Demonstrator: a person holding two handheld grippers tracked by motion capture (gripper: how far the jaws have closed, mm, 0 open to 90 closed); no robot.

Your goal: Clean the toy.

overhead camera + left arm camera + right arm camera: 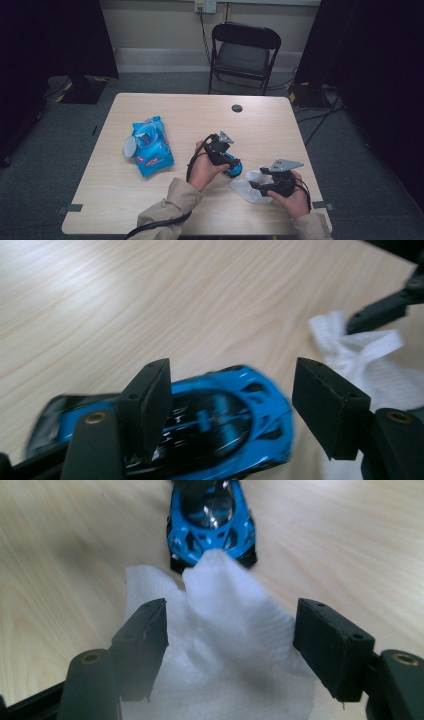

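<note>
A blue toy car is seen lying on the wooden bench, towards its near right part, just under the left gripper. In the left gripper view the car is caught between the two jaws, which stand well apart: the left-hand jaw lies against or just over the car's dark roof, while clear bench is seen between the car's blue end and the other jaw, so the car is not clamped. The car is blurred there.

Just beside the car a crumpled white tissue is found, its raised tip reaching up to one end of the car. In the right gripper view the tissue is bunched between the jaws of the right gripper, which are held wide; whether the tissue is pressed by them cannot be told, though a gap is seen at each side of the raised fold.

Farther left on the bench a blue packet of wipes is laid flat, well apart from the car. Behind the bench a black folding chair is placed.
</note>
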